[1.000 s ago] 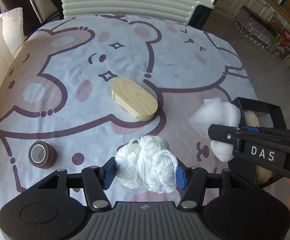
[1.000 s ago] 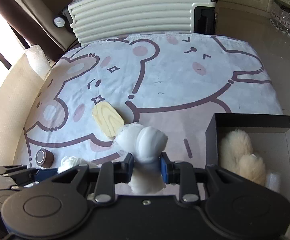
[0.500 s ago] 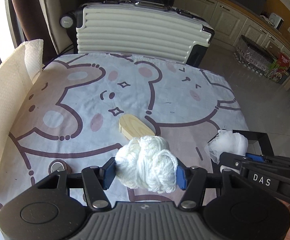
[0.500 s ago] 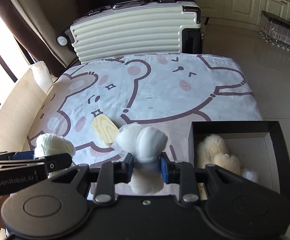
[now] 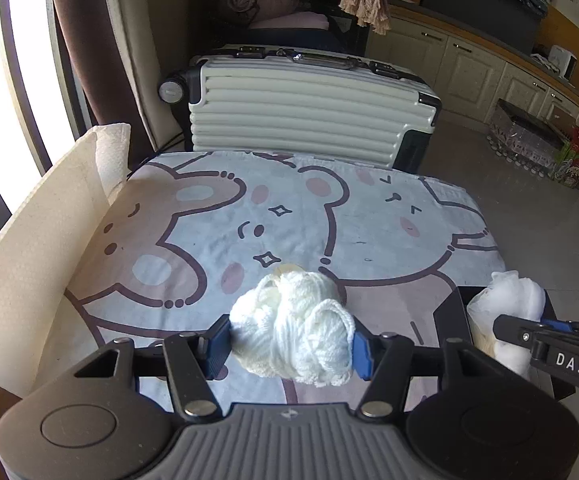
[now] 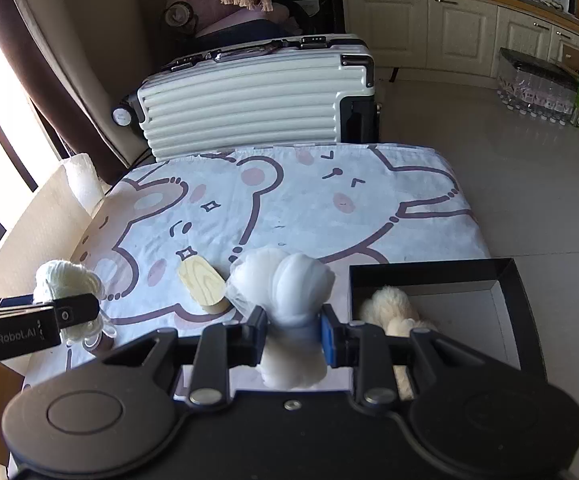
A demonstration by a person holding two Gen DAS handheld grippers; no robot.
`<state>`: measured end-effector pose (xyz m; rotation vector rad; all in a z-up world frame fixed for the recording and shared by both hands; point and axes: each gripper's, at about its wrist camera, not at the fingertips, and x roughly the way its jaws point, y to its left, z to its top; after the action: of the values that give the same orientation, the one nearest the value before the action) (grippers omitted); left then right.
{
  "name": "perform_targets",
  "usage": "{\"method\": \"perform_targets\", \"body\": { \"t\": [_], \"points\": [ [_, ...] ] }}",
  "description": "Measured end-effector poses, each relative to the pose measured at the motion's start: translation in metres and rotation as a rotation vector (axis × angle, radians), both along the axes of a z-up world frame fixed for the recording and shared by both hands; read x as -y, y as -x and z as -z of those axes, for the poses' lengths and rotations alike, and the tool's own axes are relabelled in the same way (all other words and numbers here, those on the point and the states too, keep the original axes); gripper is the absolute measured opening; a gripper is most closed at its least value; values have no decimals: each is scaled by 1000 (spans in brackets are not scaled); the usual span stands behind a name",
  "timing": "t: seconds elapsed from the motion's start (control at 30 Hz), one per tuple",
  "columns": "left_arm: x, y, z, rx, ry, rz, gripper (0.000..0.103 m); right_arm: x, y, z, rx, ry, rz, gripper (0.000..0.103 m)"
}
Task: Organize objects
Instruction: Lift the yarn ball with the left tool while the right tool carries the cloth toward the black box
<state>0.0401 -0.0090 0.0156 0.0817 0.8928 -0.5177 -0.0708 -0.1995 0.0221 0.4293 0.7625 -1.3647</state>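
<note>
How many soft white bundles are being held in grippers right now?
2. The yarn ball is in the left gripper; the fluffy white bundle is in the right gripper, beside the black box.

far half of the bear cloth (image 6: 329, 184) is wide open (only the wooden block (image 6: 202, 284) mid-table), suitcase (image 6: 249, 100) walls off the back

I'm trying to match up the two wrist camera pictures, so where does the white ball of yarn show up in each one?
Left wrist view: the ball of yarn sits low in the centre, clamped by the left gripper.
Right wrist view: the same yarn is at the far left edge, behind the left gripper's dark finger.
Shared landmark: the cream ribbed suitcase beyond the far edge of the bear-print cloth.
</note>
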Motion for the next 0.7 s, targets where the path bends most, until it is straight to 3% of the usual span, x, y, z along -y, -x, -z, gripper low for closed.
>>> {"method": "perform_targets", "body": {
  "t": [0.7],
  "points": [
    [-6, 7, -7, 43, -14, -18, 59, -10, 2, -9, -25, 34, -4, 28]
  ]
}}
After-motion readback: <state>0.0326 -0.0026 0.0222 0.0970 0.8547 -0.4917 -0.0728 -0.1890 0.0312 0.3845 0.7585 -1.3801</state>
